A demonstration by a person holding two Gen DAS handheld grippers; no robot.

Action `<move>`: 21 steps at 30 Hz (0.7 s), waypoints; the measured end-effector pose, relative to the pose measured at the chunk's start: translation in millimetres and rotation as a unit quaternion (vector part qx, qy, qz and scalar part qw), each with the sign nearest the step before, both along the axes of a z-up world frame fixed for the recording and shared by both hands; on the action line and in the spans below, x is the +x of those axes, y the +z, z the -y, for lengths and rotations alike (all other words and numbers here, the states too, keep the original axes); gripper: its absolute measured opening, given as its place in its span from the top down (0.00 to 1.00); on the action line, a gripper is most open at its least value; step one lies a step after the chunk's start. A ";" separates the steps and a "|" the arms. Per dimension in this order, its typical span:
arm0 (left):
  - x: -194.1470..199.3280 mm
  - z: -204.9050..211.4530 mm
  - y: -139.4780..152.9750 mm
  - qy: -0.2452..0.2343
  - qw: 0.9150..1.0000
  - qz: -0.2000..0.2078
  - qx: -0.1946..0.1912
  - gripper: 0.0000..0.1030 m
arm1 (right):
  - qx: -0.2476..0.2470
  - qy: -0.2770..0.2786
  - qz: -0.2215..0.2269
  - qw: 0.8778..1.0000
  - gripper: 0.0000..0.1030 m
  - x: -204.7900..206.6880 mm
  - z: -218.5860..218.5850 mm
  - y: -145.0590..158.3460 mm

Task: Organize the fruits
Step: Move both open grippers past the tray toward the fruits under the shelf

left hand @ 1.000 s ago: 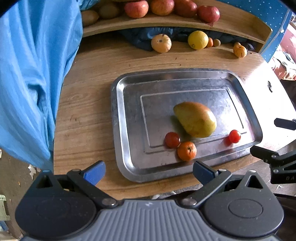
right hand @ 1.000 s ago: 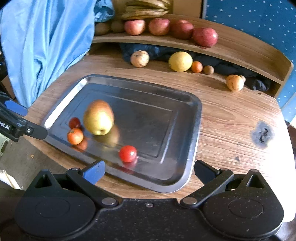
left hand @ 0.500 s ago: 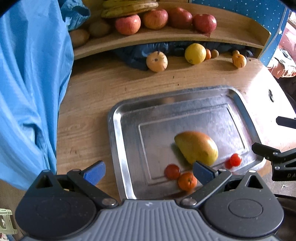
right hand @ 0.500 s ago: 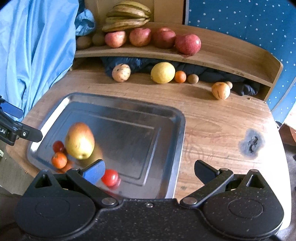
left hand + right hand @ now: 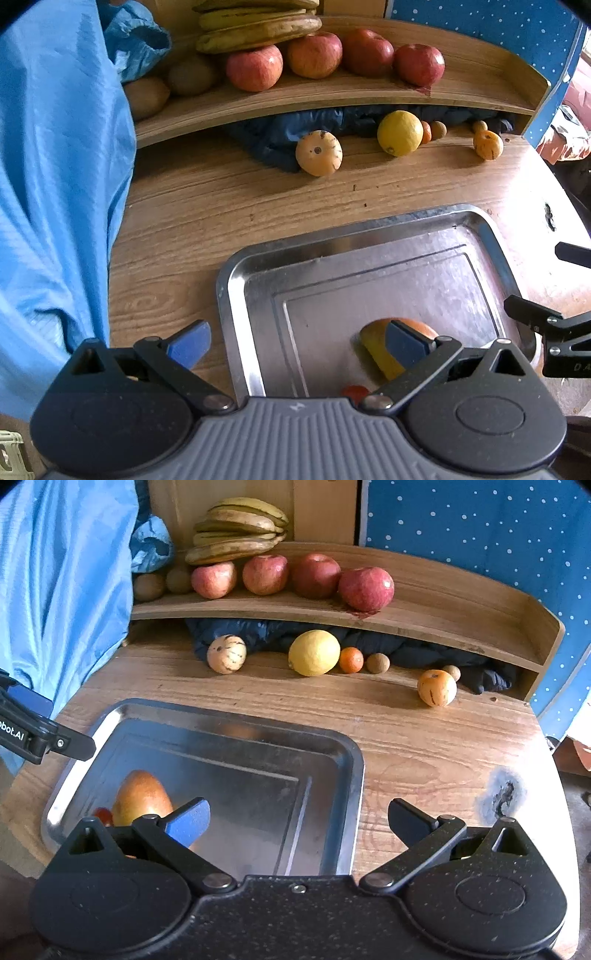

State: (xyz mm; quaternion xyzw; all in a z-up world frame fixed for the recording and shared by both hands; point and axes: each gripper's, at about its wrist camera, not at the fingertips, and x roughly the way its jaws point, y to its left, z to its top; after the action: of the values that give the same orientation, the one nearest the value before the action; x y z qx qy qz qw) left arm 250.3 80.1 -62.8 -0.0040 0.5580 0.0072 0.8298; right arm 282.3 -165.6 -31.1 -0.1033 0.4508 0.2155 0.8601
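A steel tray (image 5: pixel 332 240) (image 5: pixel 347 775) lies on the wooden table. In it rests a yellow-orange mango (image 5: pixel 376 350) (image 5: pixel 142 801), with a small red tomato (image 5: pixel 352 391) (image 5: pixel 103 814) beside it. My left gripper (image 5: pixel 295 341) is open above the tray's near left corner, its right finger in front of the mango. My right gripper (image 5: pixel 297 818) is open over the tray's right rim, empty. Against the shelf lie a striped pale melon (image 5: pixel 318 153) (image 5: pixel 226 653), a lemon (image 5: pixel 399 133) (image 5: pixel 314 652), a small orange (image 5: pixel 351 660) and a second striped fruit (image 5: pixel 487 144) (image 5: pixel 436 687).
A curved wooden shelf (image 5: pixel 443 605) at the back holds several red apples (image 5: pixel 365 588), bananas (image 5: pixel 236 531) and kiwis (image 5: pixel 149 587). Blue cloth (image 5: pixel 55 184) hangs on the left. Dark fabric (image 5: pixel 406 650) lies under the shelf. The table has a dark burn mark (image 5: pixel 504 794).
Both grippers tilted upward, so the shelf and bananas came into view and the tray slid toward the bottom of each view. The fruits in the tray stay put.
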 end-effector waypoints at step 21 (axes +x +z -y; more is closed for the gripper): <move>78.1 -5.7 -4.1 0.017 0.999 0.018 -0.030 0.01 | -0.011 -0.042 0.017 0.999 0.01 32.8 -24.8 -5.6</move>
State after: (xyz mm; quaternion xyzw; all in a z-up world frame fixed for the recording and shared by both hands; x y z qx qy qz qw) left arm 328.4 85.8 -66.9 -0.0388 0.5430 0.0042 0.8388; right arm 315.1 -140.8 -36.7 -0.0974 0.4422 0.1726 0.8747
